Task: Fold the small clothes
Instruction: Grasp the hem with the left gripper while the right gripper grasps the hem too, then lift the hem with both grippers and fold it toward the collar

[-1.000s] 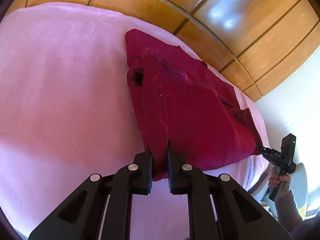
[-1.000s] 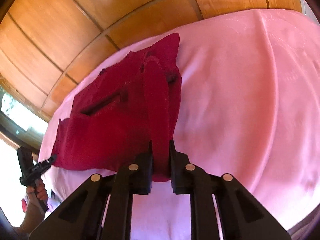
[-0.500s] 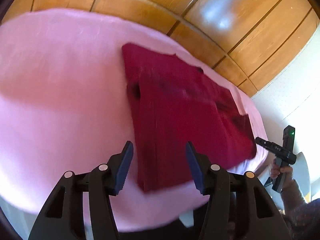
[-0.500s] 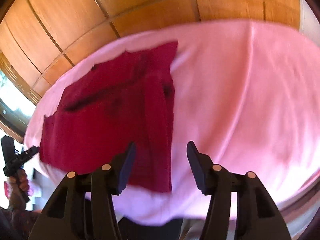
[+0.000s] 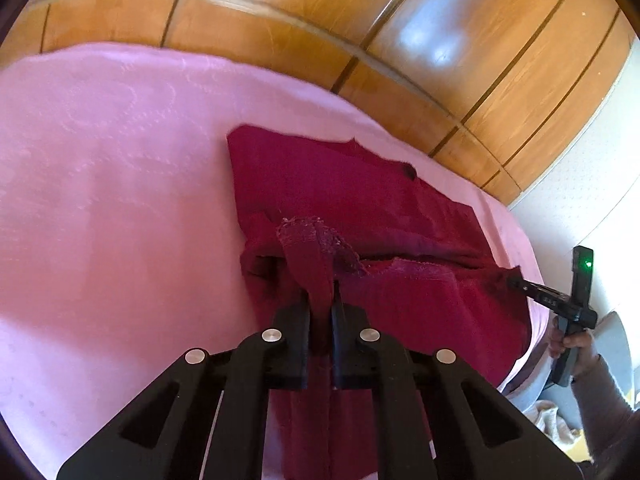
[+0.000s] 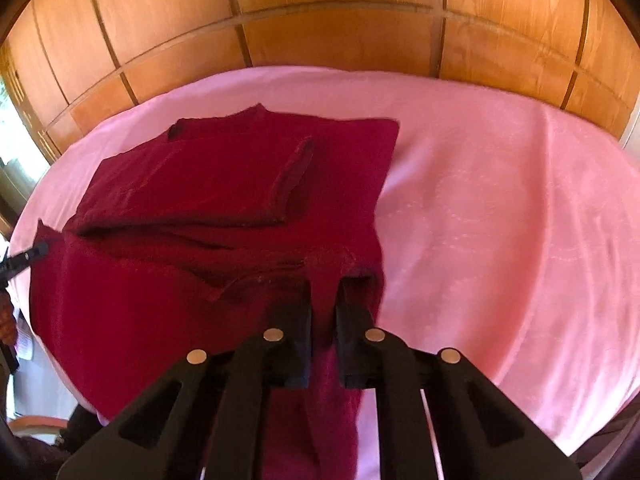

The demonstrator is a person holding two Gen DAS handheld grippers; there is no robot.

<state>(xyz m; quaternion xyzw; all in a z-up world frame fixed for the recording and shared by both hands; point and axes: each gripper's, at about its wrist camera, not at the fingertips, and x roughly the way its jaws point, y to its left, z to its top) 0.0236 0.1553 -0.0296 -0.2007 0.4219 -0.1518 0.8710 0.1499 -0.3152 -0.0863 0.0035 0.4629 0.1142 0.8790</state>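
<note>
A dark red garment (image 5: 360, 200) lies partly folded on the pink bed cover (image 5: 100, 200). In the left wrist view my left gripper (image 5: 320, 300) has its jaws closing tight on a pinch of the garment's near edge, and cloth bunches up between the fingers. In the right wrist view my right gripper (image 6: 324, 292) is likewise closing on the garment (image 6: 224, 184) at its near edge, with a strip of cloth hanging down between the fingers. Each view shows the other gripper at the garment's far side: the right gripper (image 5: 516, 282) and the left gripper (image 6: 40, 248).
A wooden panelled headboard (image 5: 360, 40) runs behind the bed. A white wall (image 5: 580, 160) stands to the right of it. A person's hand (image 5: 572, 340) and sleeve hold the right gripper's handle beyond the bed's edge. The pink cover (image 6: 500, 200) stretches wide beside the garment.
Both grippers held the hem, opened and let the garment drop flat, then shut again on its near edge. The cloth now rises in a pinch at each gripper.
</note>
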